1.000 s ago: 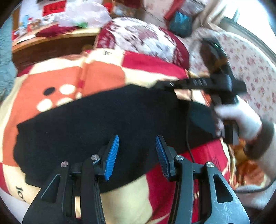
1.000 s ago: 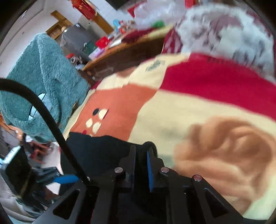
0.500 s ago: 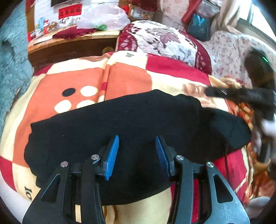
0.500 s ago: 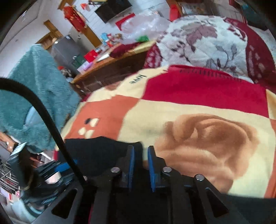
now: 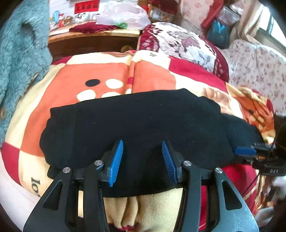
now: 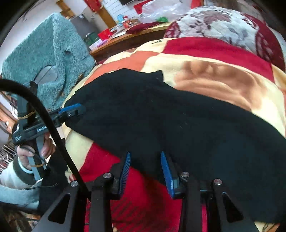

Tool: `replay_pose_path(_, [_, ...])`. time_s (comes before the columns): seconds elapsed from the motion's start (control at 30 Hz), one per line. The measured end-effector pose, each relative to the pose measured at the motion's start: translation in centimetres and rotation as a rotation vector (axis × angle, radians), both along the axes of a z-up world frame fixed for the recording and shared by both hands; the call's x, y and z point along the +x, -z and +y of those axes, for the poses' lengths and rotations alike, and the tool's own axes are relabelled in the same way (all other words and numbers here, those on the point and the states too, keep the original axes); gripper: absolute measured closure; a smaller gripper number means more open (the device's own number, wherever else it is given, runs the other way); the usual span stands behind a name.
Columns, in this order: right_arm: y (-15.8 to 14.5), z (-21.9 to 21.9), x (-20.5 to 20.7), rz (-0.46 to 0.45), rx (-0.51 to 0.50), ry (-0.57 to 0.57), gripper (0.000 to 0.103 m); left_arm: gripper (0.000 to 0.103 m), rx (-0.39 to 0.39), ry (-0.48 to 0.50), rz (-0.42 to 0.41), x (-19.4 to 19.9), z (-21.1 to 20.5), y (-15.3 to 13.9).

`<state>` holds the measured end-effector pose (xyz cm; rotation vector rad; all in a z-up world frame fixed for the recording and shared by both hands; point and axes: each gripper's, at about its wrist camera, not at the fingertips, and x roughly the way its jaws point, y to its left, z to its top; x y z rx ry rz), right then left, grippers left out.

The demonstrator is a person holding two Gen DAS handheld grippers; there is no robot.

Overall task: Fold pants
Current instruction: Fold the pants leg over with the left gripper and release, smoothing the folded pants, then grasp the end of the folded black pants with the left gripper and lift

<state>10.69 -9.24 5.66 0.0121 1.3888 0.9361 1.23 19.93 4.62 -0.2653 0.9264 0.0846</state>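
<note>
The black pants [image 5: 143, 125] lie folded lengthwise, flat across the patterned blanket [image 5: 107, 71]. They also show in the right wrist view [image 6: 178, 116]. My left gripper [image 5: 142, 158] is open and empty, just above the pants' near edge at the middle. My right gripper [image 6: 145, 171] is open and empty over the pants' near edge at their right end. The right gripper shows at the right edge of the left wrist view [image 5: 250, 151]. The left gripper shows at the left in the right wrist view [image 6: 71, 109], by the pants' far end.
A teal fleece garment [image 5: 19, 53] hangs at the left. A floral quilt [image 5: 182, 42] is bunched at the bed's far side. A wooden desk [image 5: 93, 39] with a plastic bag [image 5: 123, 14] stands behind. A black cable [image 6: 44, 116] trails from my right gripper.
My right gripper was shut on the pants' end and carried it to the right. It has opened and let go, and the pants now lie flat. My left gripper stayed open.
</note>
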Motion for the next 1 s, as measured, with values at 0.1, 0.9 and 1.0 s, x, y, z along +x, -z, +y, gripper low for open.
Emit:
replay_pose_path(0.1, [-1.1, -1.0, 0.1, -0.004, -0.008, 0.015, 0.069, 0.057, -0.019, -0.018, 0.002, -0.3, 0.2, -0.4])
replay_pose_path(0.9, [-3.6, -9.1, -0.1, -0.068, -0.110, 0.259, 0.054, 0.057, 0.043, 0.061, -0.065, 0.0, -6.6, -3.6])
replay_pose_path(1.0, [-3.8, -10.2, -0.4, -0.051, -0.102, 0.287, 0.054, 0.057, 0.023, 0.089, -0.054, 0.5, -7.7, -3.5])
